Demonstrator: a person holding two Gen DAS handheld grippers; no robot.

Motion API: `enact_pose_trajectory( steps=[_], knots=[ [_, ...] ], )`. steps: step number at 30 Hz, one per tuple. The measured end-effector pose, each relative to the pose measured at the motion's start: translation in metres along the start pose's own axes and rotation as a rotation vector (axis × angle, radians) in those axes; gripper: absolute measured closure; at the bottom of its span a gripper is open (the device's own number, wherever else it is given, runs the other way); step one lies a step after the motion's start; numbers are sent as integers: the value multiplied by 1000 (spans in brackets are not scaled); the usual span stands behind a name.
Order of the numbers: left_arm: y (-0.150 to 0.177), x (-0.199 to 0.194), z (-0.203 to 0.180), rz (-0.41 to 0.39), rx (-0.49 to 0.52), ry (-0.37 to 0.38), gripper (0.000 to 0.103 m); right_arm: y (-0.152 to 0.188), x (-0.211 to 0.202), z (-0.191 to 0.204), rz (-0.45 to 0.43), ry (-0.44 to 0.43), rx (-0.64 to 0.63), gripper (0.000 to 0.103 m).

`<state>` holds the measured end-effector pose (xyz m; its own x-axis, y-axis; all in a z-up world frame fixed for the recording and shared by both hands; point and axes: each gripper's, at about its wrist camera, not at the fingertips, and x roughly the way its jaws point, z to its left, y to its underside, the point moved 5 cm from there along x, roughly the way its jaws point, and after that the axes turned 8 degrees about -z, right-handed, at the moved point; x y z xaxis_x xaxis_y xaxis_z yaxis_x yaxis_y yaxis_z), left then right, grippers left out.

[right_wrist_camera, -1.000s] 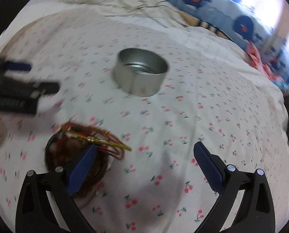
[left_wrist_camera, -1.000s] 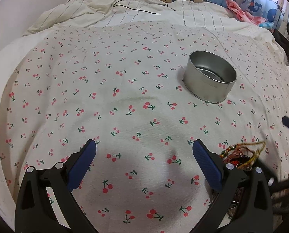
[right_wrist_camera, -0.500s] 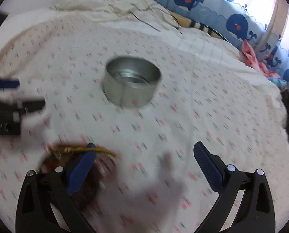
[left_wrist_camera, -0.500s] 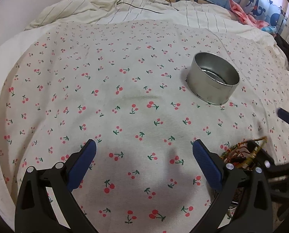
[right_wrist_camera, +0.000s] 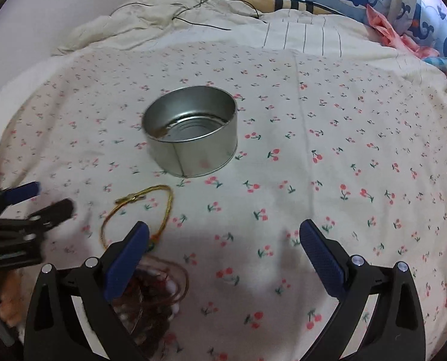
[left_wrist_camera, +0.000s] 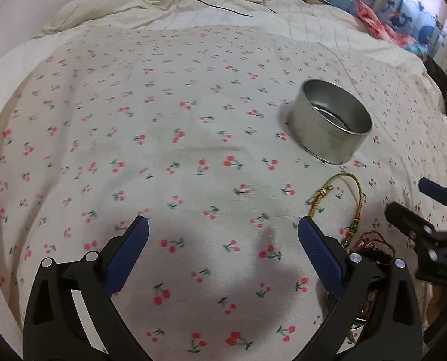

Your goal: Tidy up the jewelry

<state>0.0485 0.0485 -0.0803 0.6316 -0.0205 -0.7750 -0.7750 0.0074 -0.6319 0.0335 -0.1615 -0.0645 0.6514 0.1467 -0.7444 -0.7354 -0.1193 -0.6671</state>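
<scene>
1. Two hand-held grippers hover low over a bed sheet (right_wrist_camera: pixel 328 114) printed with small red cherries. The left gripper (left_wrist_camera: pixel 223 240) has its blue-padded jaws spread wide with nothing between them. The right gripper (right_wrist_camera: pixel 223 243) is likewise spread wide and holds nothing.

2. A round metal tin (right_wrist_camera: pixel 193 147), lidless and seemingly bare inside, stands upright near the middle of the sheet, beyond both grippers.

3. A thin gold cord bracelet (right_wrist_camera: pixel 151 207) lies loose in an open loop on the sheet, between the tin and the right gripper, near the tin but not touching it. Its near end runs under the right gripper's left finger toward a dark heap of tangled jewelry (right_wrist_camera: pixel 154 291) (red-brown cords and beads, too blurred to sort into pieces).

4. The step in hand looks like the first pick: one bracelet is spread out from the heap, and nothing has reached the tin yet.

5. The next move likely calls for closing one gripper on the thin cord, low against the soft sheet without pinching the fabric, then lifting it clear of the heap and over the tin's rim.

6. No brand, label or writing can be read anywhere; the tin's wall is plain metal.
</scene>
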Motion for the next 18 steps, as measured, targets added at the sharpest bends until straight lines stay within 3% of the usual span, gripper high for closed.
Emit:
enact_pose_trajectory(
  steps=[4, 11, 14, 18],
  knots=[
    [-7, 11, -22, -15, 78, 11, 7, 4, -7, -2, -6, 124, -113, 7],
    [-2, 26, -50, 0, 220, -17, 8, 2, -9, -8, -14, 86, -80, 7],
    [-1, 30, -46, -9, 268, -114, 7, 1, -10, -8, -13, 82, -98, 7],
    [-11, 28, -18, -48, 251, -299, 7, 4, -9, -11, 12, 100, -136, 7]
  ],
)
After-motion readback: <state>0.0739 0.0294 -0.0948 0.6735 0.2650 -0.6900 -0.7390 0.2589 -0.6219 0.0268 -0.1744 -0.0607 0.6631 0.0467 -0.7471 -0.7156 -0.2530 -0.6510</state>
